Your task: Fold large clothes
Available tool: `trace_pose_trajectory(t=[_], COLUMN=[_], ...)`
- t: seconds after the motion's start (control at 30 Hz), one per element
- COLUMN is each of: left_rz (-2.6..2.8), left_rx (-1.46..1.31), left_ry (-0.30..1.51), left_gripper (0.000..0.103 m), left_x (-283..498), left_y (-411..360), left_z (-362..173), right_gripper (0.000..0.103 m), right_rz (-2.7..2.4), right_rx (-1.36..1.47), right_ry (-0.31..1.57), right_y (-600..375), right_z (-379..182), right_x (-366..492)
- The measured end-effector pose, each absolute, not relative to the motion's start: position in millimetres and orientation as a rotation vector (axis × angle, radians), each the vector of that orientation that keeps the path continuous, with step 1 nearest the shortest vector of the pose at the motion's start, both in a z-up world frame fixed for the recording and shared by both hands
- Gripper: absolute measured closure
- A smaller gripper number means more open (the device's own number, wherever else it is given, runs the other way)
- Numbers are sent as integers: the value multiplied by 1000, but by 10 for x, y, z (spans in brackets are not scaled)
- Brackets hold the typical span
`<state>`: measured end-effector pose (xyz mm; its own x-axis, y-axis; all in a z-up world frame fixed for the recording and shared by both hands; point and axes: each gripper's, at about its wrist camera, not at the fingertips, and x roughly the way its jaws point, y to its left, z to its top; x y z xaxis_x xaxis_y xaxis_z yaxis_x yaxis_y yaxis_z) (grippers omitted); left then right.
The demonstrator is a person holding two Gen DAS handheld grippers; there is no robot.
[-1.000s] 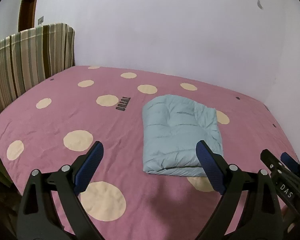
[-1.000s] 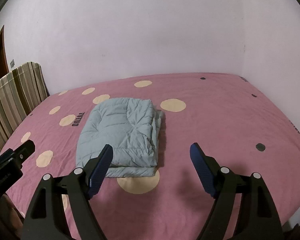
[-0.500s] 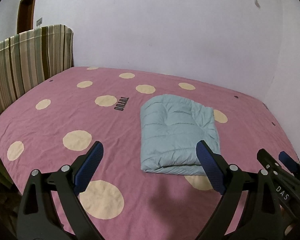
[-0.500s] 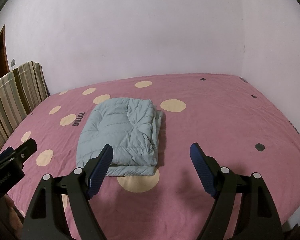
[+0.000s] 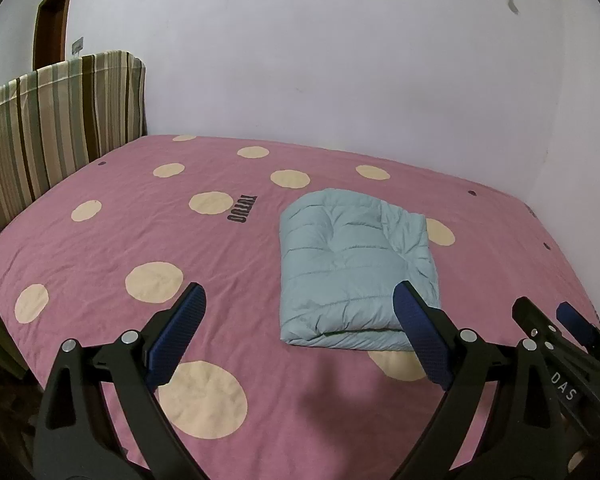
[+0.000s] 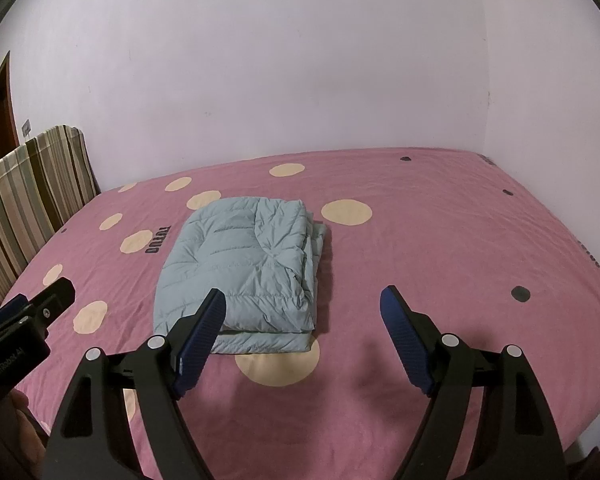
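Observation:
A light blue quilted jacket lies folded into a thick rectangle on the pink spotted bed sheet; it also shows in the right wrist view. My left gripper is open and empty, held above the bed short of the jacket's near edge. My right gripper is open and empty, also back from the jacket's near edge. Each gripper shows at the edge of the other's view: the right one and the left one.
A striped headboard stands along the bed's left side. White walls close the far side and right side. A brown door is at the far left. The bed's near edge runs below the grippers.
Both views shift very slightly, with the jacket sitting a little lower and farther from the grippers. The jacket stays folded and both grippers stay open.

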<state>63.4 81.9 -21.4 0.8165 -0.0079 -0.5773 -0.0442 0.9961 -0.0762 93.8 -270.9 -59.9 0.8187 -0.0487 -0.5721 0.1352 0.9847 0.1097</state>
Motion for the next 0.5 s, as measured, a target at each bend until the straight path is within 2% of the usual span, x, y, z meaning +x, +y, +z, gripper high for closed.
trace_pose_trajectory(t=[0.5], left_rz=[11], left_rx=[-88], left_ry=[634], left_gripper=[8], left_x=[641], left_y=[836], left_z=[-217], right_gripper=[25], right_rz=[-99], right_rx=[145], right_ry=[609], right_y=[-2694], right_z=[-601], right_x=[953])
